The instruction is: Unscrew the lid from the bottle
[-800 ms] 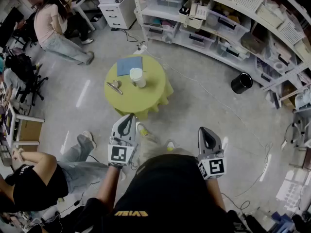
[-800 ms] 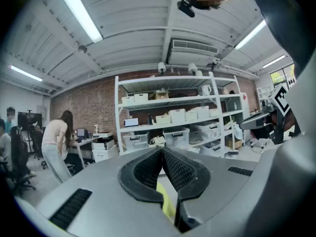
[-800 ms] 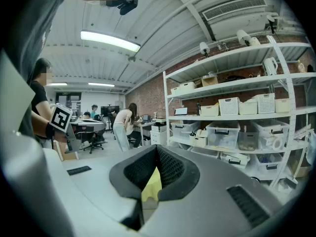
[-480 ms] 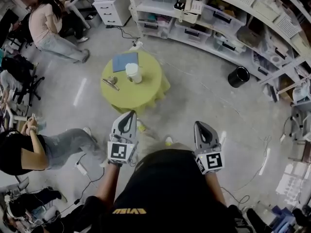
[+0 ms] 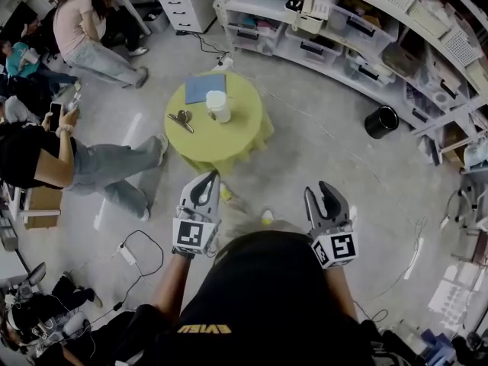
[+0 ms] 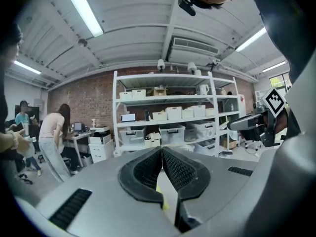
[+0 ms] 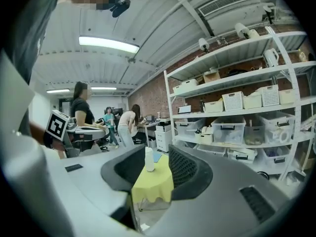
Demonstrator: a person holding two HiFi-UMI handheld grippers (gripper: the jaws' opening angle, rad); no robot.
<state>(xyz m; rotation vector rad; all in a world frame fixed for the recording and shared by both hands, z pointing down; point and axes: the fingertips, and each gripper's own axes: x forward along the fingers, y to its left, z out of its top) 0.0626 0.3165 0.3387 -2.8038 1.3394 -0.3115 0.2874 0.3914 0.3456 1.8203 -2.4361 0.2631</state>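
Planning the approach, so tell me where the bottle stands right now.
In the head view the bottle stands on the round yellow table, beside the blue pad's right corner, well ahead of the left gripper and right gripper.

Blue pad (image 5: 204,88), black bin (image 5: 380,121) — shelving (image 5: 335,35)

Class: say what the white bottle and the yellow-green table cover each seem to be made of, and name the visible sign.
Bottle: probably plastic. It looks matt white and opaque, with no glint, though it is too small to be sure.
Table cover: cloth, matt yellow-green. Its edge hangs in soft folds.
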